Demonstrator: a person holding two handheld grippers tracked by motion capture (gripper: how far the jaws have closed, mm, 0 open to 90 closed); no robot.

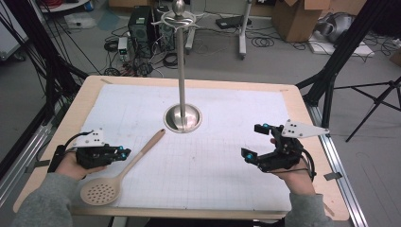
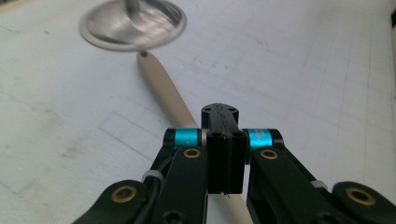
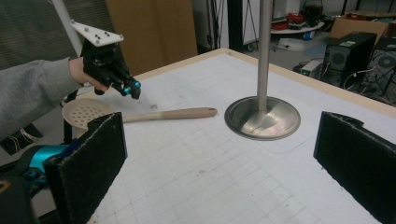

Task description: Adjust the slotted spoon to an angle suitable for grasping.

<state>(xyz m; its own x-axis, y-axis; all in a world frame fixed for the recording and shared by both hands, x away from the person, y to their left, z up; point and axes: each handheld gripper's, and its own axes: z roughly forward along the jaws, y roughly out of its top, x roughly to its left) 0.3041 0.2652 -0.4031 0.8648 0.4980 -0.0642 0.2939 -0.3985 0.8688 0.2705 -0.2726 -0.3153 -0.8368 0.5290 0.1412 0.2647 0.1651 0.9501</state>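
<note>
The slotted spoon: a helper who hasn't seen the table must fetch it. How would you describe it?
On the white gridded mat, start at the steel stand in the middle. From its base a beige slotted spoon runs toward the left gripper, whose jaws are shut. Its round perforated bowl sets it apart.

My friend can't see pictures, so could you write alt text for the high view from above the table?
A beige slotted spoon lies on a white gridded mat, its handle angled toward the round base of a tall steel stand. The left claw, jaws shut, hovers beside the handle. At the right, the right claw stands open.
</note>
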